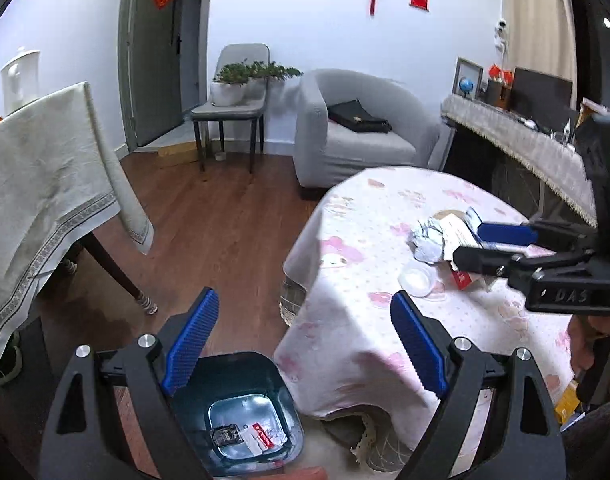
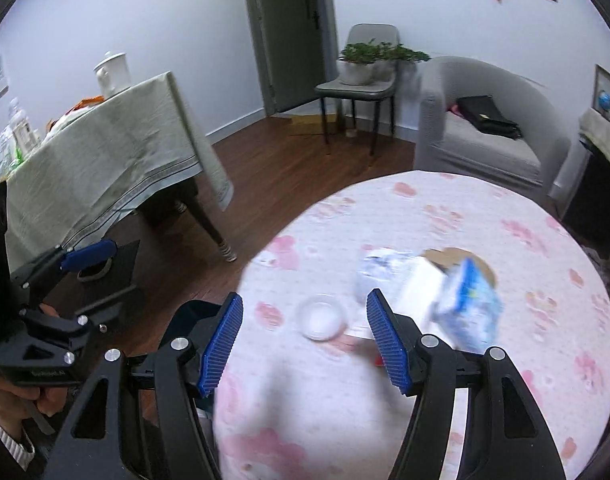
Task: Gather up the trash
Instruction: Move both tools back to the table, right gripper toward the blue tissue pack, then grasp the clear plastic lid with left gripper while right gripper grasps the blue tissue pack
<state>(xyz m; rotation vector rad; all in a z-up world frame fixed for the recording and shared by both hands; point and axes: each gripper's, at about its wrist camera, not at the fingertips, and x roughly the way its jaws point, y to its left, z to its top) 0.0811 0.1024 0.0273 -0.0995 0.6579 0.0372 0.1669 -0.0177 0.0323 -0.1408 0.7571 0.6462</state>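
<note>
Left gripper [image 1: 305, 344] spread wide above bin [image 1: 241, 412], right gripper [image 2: 305, 340] spread wide over clear cup [image 2: 322, 317], its body stamped "DAS", trash pile [image 1: 445, 236] on table [image 1: 385, 320]

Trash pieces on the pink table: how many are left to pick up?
About 4: a clear plastic lid, crumpled paper, a white carton and a blue-printed wrapper, clustered together. A red-printed scrap may be a fifth; overlaps could hide more.
</note>
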